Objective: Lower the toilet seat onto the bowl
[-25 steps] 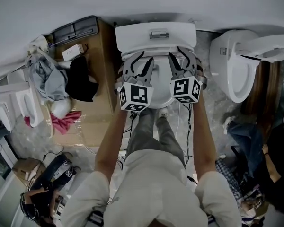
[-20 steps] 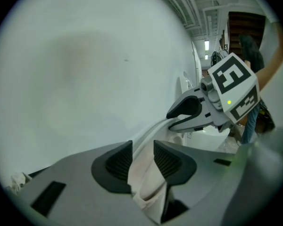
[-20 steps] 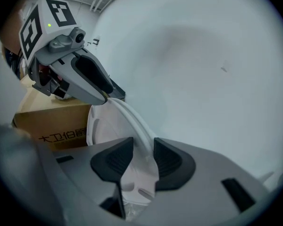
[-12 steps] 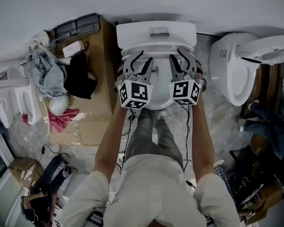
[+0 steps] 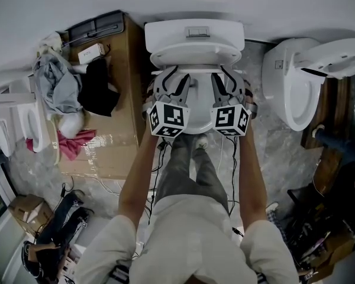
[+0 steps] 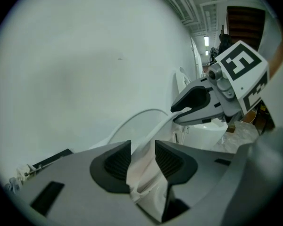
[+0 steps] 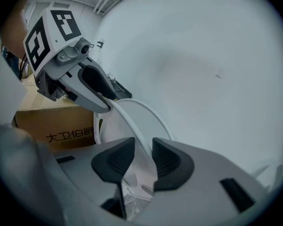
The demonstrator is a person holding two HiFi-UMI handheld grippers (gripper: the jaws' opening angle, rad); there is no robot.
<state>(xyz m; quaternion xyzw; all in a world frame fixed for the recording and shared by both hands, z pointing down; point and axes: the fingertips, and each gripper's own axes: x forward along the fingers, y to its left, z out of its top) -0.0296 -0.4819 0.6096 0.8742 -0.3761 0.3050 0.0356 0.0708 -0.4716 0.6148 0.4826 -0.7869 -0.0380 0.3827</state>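
The toilet seat [image 5: 195, 58] stands raised and tilted forward from the tank [image 5: 194, 35]. It is above the bowl [image 5: 196, 114] and does not rest on it. Both grippers reach up to the seat from the person's side. The left gripper [image 6: 142, 160] is on the left part of the rim and the right gripper [image 7: 144, 159] on the right part, near each other.

Left gripper: the fingers [image 6: 117, 161] are opening. The white rim of the seat runs between them and meets both pads.

Right gripper: the fingers [image 7: 170, 161] are closing. The seat rim passes between them edge-on and touches both pads.

Surroundings: a cardboard box [image 5: 121, 141] stands just beside the toilet on its left, with clothing [image 5: 100, 96] lying on it. A second toilet [image 5: 296, 93] stands to the right, well apart. Cables [image 5: 231, 152] trail down beside the person's legs.
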